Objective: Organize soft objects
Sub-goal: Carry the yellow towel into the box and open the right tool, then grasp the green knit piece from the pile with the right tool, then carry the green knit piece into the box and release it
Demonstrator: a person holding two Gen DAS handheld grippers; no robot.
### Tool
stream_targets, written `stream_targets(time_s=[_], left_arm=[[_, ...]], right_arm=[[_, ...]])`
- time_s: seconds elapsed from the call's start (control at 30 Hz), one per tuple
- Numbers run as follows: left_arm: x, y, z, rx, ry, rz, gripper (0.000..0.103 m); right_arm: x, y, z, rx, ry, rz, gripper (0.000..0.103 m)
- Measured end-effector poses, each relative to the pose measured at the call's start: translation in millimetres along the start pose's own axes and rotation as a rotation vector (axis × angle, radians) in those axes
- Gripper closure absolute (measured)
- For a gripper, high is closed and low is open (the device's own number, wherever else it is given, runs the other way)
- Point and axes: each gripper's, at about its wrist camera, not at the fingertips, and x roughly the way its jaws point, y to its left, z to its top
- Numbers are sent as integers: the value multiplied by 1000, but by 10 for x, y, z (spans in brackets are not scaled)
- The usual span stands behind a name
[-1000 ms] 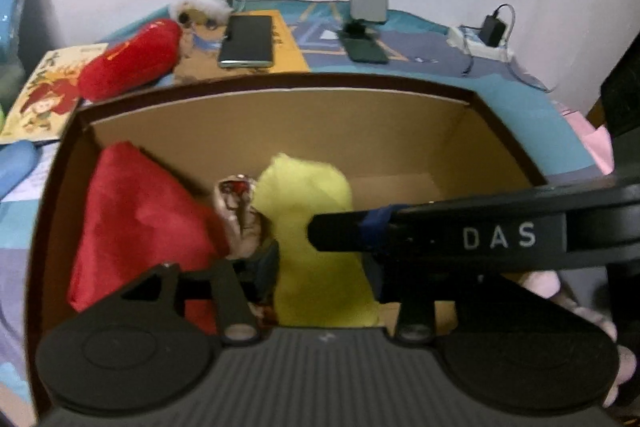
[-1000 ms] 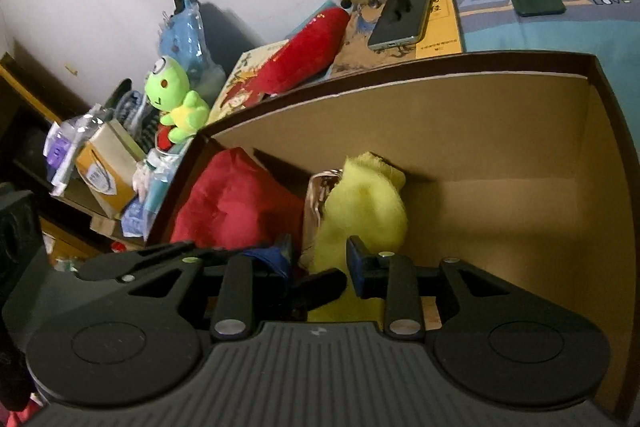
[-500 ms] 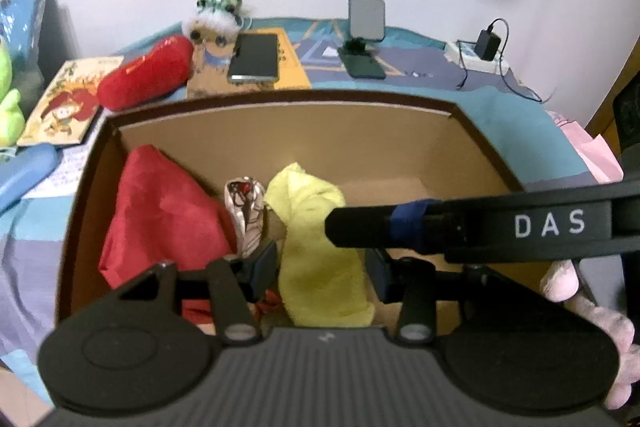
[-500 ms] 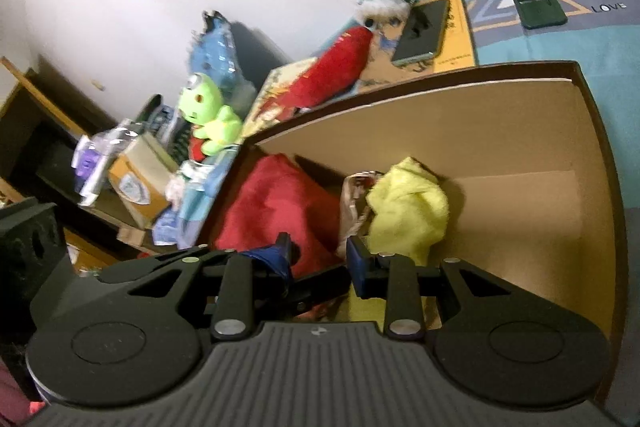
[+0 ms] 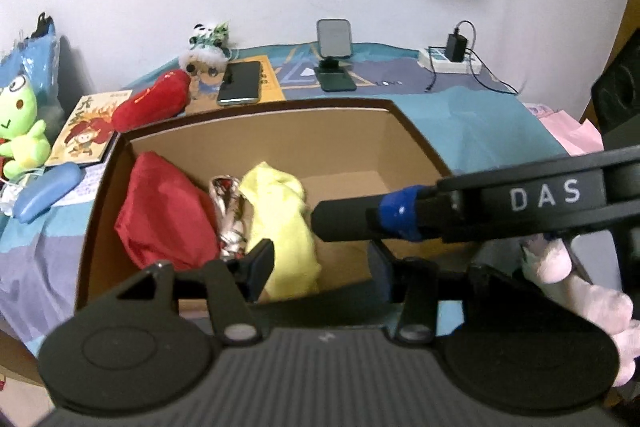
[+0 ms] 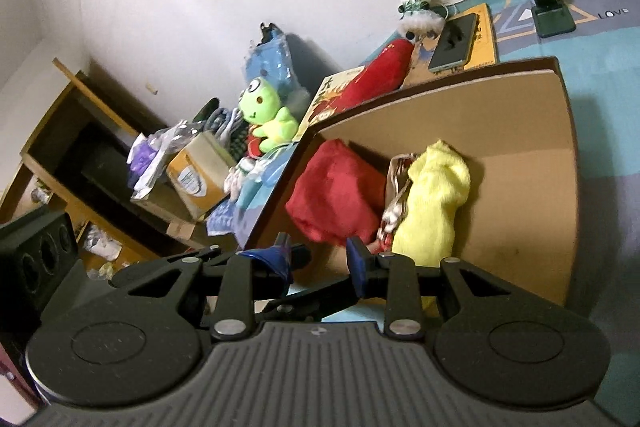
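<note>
the open brown cardboard box (image 5: pixel 256 131) sits on the blue patterned cover (image 5: pixel 472 119) and already holds a crumpled red cloth (image 5: pixel 160 215) at its left end, a shiny silver-and-red foil pouch (image 5: pixel 226 211) beside it, and a limp yellow fleece cloth (image 5: pixel 280 227) touching the pouch. outside the box a long red plush pillow (image 5: pixel 150 103) lies by the far rim, a green frog plush toy (image 6: pixel 266 119) sits on the cluttered side, and a pale pink plush toy (image 5: pixel 576 287) shows at the right edge of the left view.

the left tongs (image 5: pixel 320 267) hang over the near rim, jaws opening, nothing between them. the right tongs (image 6: pixel 320 261) stand partly open and empty too.

these should all be light and squashy (the cloths will simply droop from any pinch). i'd judge the red pillow best taken across its narrow middle, so neither end sags far; the frog around its body rather than a thin limb. the fleece gives good friction; the foil pouch looks slippery and crinkly.
</note>
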Motion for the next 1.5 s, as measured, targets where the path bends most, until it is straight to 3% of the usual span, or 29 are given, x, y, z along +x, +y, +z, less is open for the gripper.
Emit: stream_targets(time_s=[0.3, 0.7, 0.93, 1.13, 1.37, 1.4, 1.5], left_arm=[[33, -602, -234, 1, 62, -75, 53], [505, -1633, -331, 70, 176, -266, 53], [775, -2148, -198, 129, 184, -341, 52], [921, -2353, -23, 147, 144, -349, 47], [1211, -2364, 82, 104, 161, -299, 48], [1225, -2368, 83, 106, 159, -293, 57], [1257, -2369, 77, 118, 172, -296, 70]], right_arm=[[-472, -289, -328, 37, 26, -17, 88], [-1398, -1181, -780, 233, -14, -210, 88], [-1929, -1548, -851, 316, -96, -286, 88], [-2186, -1763, -750, 340, -159, -286, 88], [-2044, -1915, -626, 361, -150, -245, 89], [-2000, -1928, -611, 360, -142, -244, 89], [-1881, -1961, -578, 359, -114, -226, 91]])
